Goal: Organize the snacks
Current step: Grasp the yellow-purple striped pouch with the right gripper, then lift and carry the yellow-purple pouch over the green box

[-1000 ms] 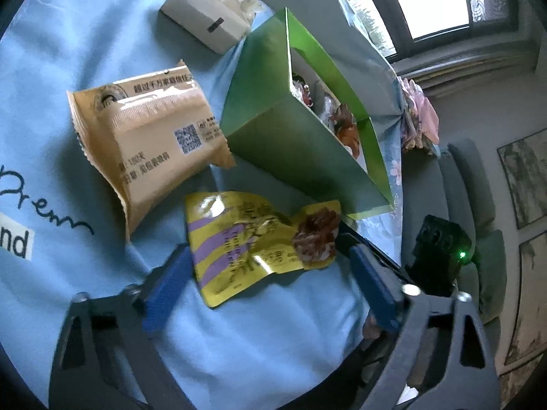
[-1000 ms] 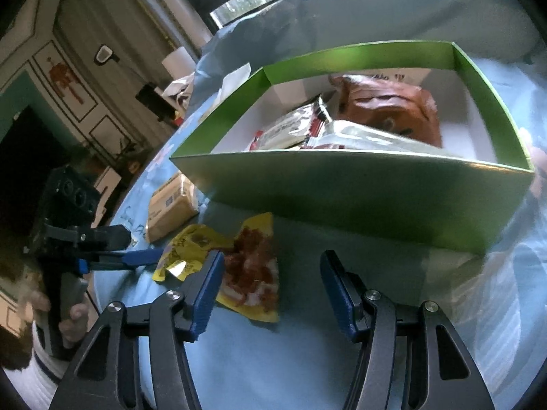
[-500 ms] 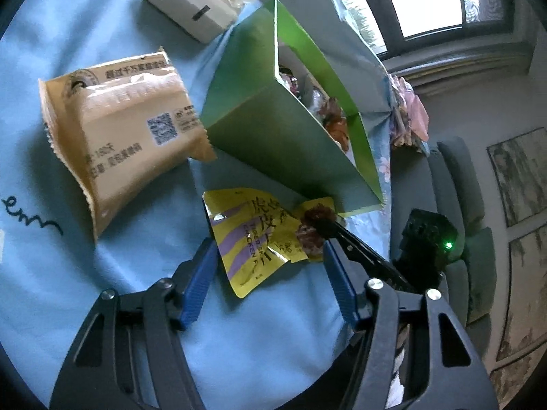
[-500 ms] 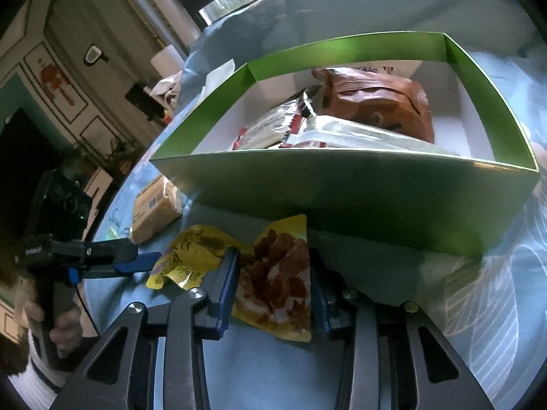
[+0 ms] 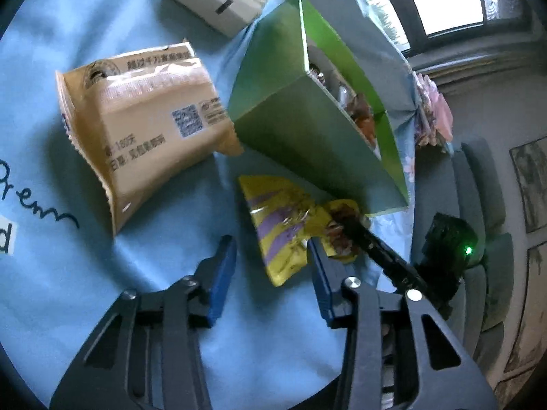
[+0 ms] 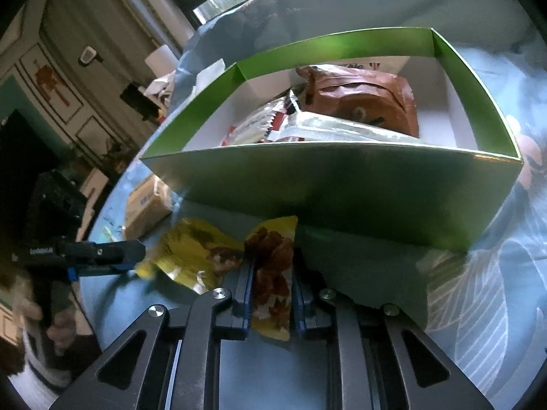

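Step in hand: pick-up of the yellow snack packet [image 6: 218, 256] for the green box [image 6: 324, 184].

Packet lying flat on the blue cloth of the worktop [image 5: 68, 307], just in front of the box's near wall, one corner close against it. Not yet lifted, as far as can be judged.

Right claw [image 6: 271, 294]: jaws just been closing, now clenched on the printed end of the packet, foil bunched between the blue pads. Same grip seen from the left wrist view as a dark finger lying across the packet's far end.

Left claw [image 5: 270, 283]: jaws just been closing too, but released in effect. Right pad [image 5: 319, 283] close against the packet's lower edge, contact uncertain; left pad well clear over bare cloth. Nothing pinched between them.

Box already carrying a brown pouch [image 6: 362, 102] and silvery wrappers [image 6: 328, 130], with free room at the right end. Tan packet [image 5: 143, 133] waiting on the cloth left of the box, touching its corner. White tissue box [image 5: 215, 3] beyond, not part of the job.

Next move, as judged: straight lift by the right claw, high enough to clear the near wall, then forward and down into the free space. Grip only on one end, so packet likely to droop and catch the rim. Left claw best kept out of the way or used to steady the box.
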Action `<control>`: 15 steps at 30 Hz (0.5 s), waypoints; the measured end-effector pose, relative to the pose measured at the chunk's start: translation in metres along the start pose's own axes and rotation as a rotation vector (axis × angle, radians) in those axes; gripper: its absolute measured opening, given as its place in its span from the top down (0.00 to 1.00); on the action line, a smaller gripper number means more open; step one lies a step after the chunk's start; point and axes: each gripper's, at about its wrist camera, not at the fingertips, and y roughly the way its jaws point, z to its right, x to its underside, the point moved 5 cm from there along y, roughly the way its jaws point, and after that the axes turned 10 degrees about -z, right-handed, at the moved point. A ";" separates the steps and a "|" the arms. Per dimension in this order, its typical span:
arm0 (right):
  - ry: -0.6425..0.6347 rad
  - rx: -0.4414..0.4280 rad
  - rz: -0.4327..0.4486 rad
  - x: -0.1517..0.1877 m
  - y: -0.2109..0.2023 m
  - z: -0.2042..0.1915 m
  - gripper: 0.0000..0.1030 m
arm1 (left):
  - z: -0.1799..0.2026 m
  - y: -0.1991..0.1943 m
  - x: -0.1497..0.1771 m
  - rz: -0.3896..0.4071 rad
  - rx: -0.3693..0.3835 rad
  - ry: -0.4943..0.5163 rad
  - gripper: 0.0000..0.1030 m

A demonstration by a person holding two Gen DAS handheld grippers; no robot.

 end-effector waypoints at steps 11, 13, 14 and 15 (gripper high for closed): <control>-0.013 -0.014 0.001 0.001 -0.001 -0.001 0.80 | 0.007 0.005 -0.008 0.016 -0.039 -0.002 0.77; -0.021 -0.004 0.008 0.002 -0.003 -0.002 0.80 | 0.013 0.003 -0.007 0.039 -0.076 0.023 0.76; -0.032 0.007 0.015 0.003 -0.005 -0.004 0.82 | 0.014 0.003 -0.008 0.048 -0.088 0.032 0.76; -0.047 0.018 0.022 0.003 -0.007 -0.007 0.83 | 0.018 0.001 -0.007 0.059 -0.111 0.049 0.76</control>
